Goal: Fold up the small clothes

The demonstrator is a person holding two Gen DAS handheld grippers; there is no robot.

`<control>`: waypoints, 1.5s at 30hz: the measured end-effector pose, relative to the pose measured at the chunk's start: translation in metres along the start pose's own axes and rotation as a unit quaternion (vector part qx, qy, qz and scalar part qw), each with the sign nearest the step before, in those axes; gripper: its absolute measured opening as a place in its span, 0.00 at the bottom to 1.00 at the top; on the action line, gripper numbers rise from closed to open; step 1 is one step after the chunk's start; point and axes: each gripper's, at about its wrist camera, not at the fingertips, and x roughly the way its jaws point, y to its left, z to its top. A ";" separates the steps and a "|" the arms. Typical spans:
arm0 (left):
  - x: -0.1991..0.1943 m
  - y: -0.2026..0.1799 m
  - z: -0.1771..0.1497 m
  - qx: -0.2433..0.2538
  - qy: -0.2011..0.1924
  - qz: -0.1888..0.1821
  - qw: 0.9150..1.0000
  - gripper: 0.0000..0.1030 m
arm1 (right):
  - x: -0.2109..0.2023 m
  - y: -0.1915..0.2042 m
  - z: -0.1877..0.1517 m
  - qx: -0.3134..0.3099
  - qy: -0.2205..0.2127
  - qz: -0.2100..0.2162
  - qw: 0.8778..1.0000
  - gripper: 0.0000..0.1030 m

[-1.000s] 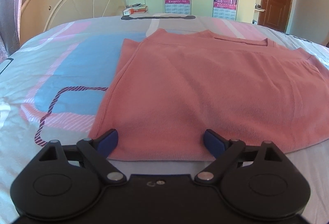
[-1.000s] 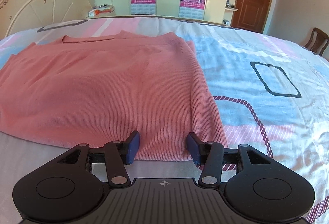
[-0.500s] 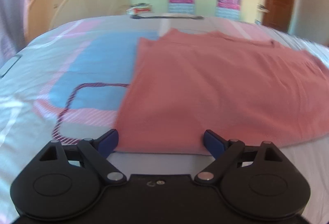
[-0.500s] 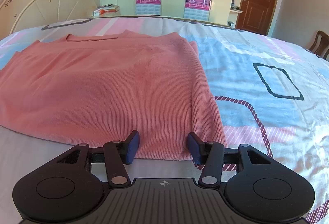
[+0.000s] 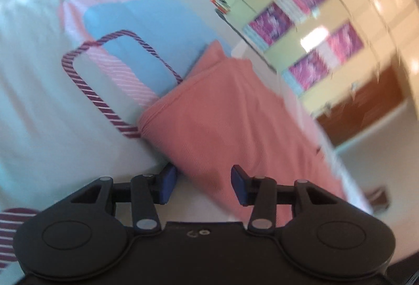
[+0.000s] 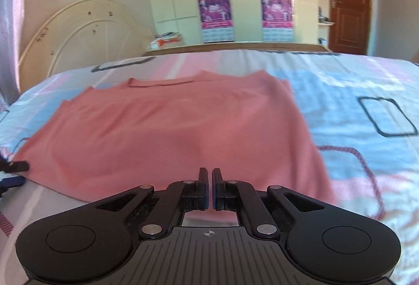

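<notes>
Pink garment (image 6: pixel 178 127) is spread flat on the bed (image 6: pixel 366 133), its long axis running left to right, neckline at the far side. Right gripper (image 6: pixel 210 188) is set at the near hem; its jaws are pressed together, apparently on the hem fabric, though the pinch itself is hidden. Left gripper (image 5: pixel 203 184) is tilted at the near-left corner, jaws apart, with the garment edge between them. The left corner is judged not yet gripped; closing there is needed before the hem is lifted toward the neckline.
</notes>
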 end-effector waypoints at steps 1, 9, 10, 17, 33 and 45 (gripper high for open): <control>0.005 0.002 0.003 -0.015 -0.006 -0.009 1.000 0.42 | 0.003 0.005 0.003 -0.001 -0.001 0.006 1.000 0.02; 0.047 0.013 0.023 -0.076 -0.027 -0.032 0.996 0.17 | 0.044 0.043 0.033 -0.012 0.007 0.019 1.000 0.02; 0.051 0.015 0.026 -0.080 -0.023 -0.034 0.996 0.16 | 0.051 0.049 0.037 -0.015 0.007 0.021 1.000 0.02; 0.044 0.003 0.042 -0.048 -0.030 -0.061 0.997 0.10 | 0.089 0.083 0.054 -0.027 0.018 0.035 0.999 0.02; 0.035 -0.094 0.033 0.133 -0.043 -0.029 0.990 0.09 | 0.093 0.047 0.053 0.019 0.030 0.050 0.998 0.02; 0.086 -0.314 -0.125 0.384 0.055 -0.065 0.919 0.13 | 0.011 -0.115 0.063 0.167 -0.035 0.033 0.985 0.03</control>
